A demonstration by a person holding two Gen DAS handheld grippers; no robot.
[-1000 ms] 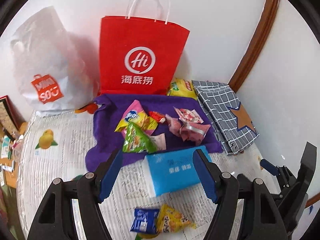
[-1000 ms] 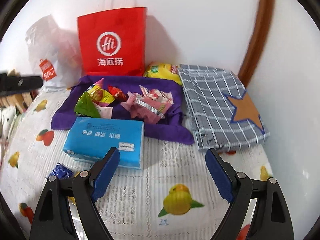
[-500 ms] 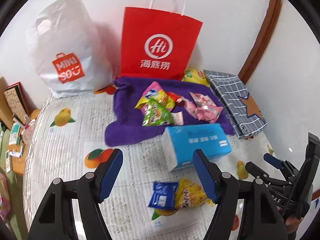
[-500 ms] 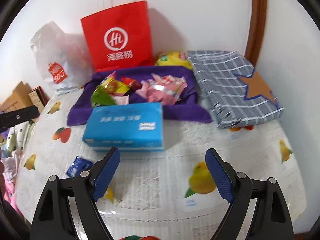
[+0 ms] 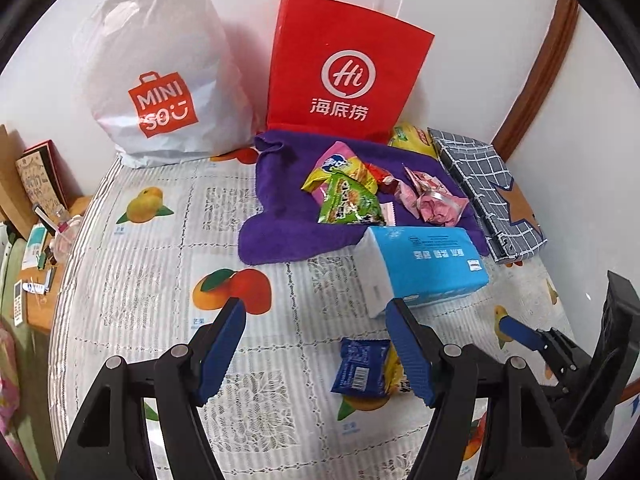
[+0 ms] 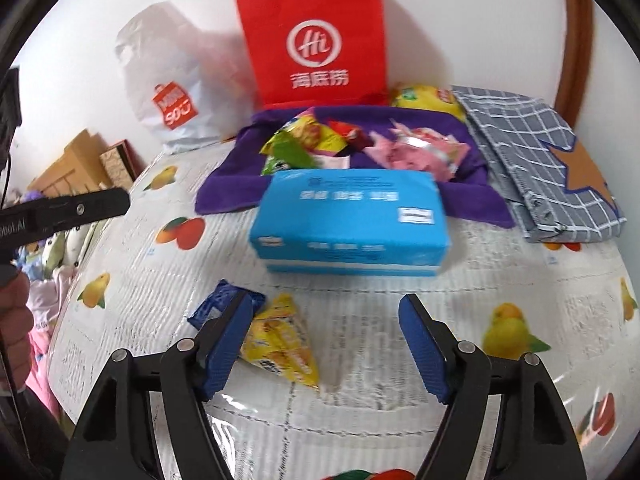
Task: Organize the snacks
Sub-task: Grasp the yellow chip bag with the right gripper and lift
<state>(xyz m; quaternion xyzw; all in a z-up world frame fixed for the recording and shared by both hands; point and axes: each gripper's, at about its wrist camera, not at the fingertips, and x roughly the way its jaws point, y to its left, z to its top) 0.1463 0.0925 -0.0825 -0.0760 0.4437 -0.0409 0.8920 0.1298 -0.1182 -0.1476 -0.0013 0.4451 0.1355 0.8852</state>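
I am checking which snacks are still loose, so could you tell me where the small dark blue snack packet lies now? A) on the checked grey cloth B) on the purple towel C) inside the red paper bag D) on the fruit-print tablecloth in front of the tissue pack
D: the small dark blue snack packet lies on the fruit-print tablecloth, nearer the cameras than the blue tissue pack, beside a yellow snack packet and off the purple towel.

"MINISO" on white plastic bag (image 5: 160, 80); "Hi 海底捞" on red paper bag (image 5: 344, 68).

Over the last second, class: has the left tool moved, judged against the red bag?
Yes. The left tool has pulled back from the red bag; the bag looks farther off, and more tablecloth shows in front.
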